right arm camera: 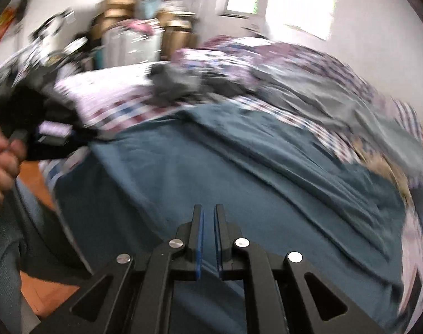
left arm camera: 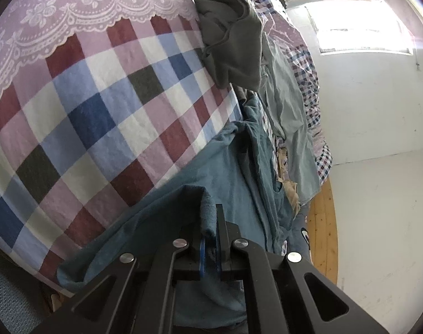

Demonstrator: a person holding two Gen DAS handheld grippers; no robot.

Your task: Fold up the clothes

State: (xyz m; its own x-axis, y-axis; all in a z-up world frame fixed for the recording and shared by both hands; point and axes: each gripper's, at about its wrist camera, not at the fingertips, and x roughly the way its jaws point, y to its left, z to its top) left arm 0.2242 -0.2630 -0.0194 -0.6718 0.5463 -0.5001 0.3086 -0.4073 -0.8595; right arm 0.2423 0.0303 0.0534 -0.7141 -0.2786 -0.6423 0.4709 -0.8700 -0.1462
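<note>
A teal garment [left arm camera: 225, 172] lies spread on the checked bedspread [left arm camera: 100, 105] and hangs over the bed's near edge. My left gripper [left arm camera: 210, 222] is shut on a bunched fold of its edge, with cloth wedged between the blue pads. The right wrist view is blurred by motion. There the same teal garment [right arm camera: 239, 172] fills the middle, and my right gripper [right arm camera: 208, 217] hovers just above it. Its fingers stand a narrow gap apart with nothing between them. A hand [right arm camera: 1, 161] at the left holds the left gripper [right arm camera: 52, 139].
A dark grey garment [left arm camera: 233, 41], a pale grey-green one [left arm camera: 289, 111] and beige cloth [left arm camera: 288, 189] lie piled along the bed's far side. Beyond the bed are a wooden floor [left arm camera: 323, 222] and a white wall. Cardboard boxes [right arm camera: 172, 36] and clutter stand behind the bed.
</note>
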